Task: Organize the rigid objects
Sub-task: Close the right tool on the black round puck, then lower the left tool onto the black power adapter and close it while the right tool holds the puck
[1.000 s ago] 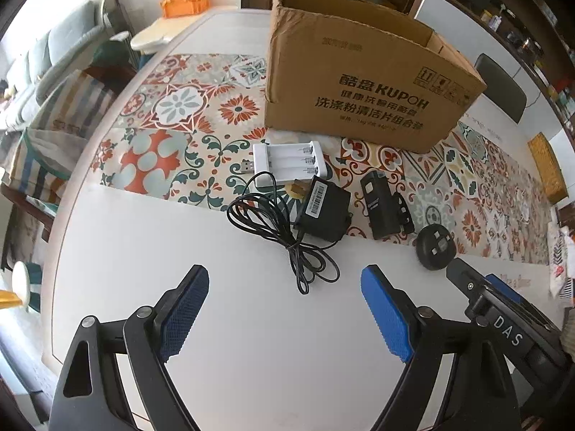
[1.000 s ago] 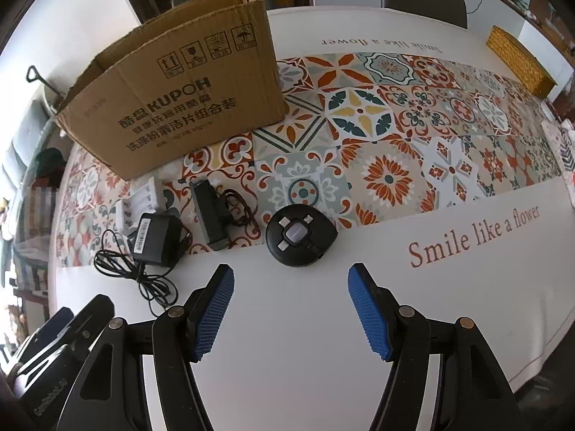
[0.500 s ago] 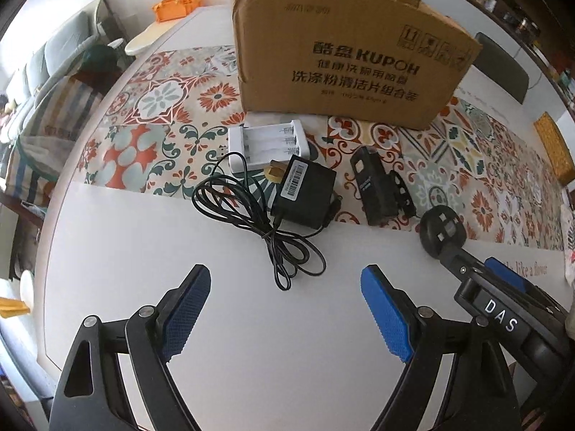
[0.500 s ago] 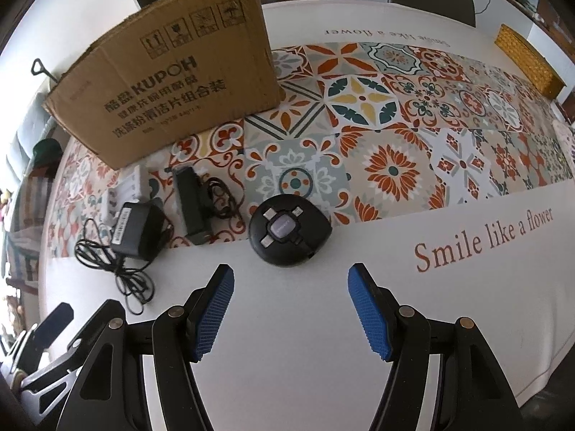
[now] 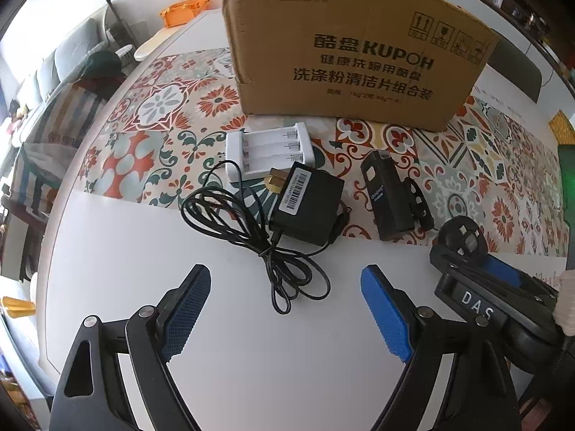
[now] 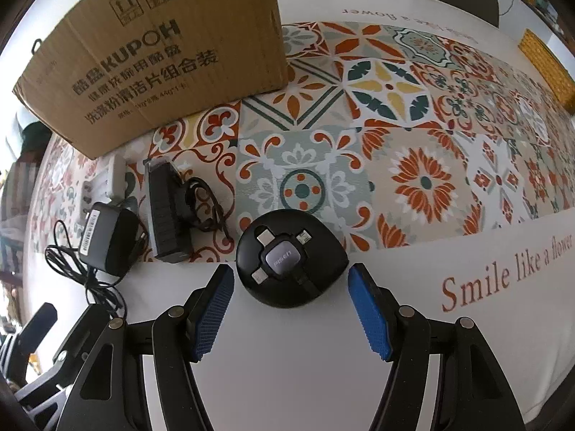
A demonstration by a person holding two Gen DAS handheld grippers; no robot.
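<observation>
right gripper (image 6: 291, 287): jaws spread, straddling round black adapter (image 6: 291, 256) on bench (image 6: 287, 377), pads clear | left gripper (image 5: 284, 294): jaws spread above cord (image 5: 251, 230) of black power brick (image 5: 305, 208), empty

We saw a white bench (image 5: 107, 244) covered by a cloth with a band of patterned tiles (image 6: 413, 165) in orange, teal and grey, and the words "Smile like a flower" (image 6: 503, 273) printed along its plain edge. Beyond the bench's far left stood a grey sofa (image 5: 57, 61) (some dark clothing lay heaped on it) and a striped fabric (image 5: 72, 115) draped nearby. We noticed an orange crate (image 5: 183, 9) on a pale surface, a dark chair back (image 5: 517, 68) at the far side, and a woven yellow basket (image 6: 546, 64). Daylight fell evenly over everything.
</observation>
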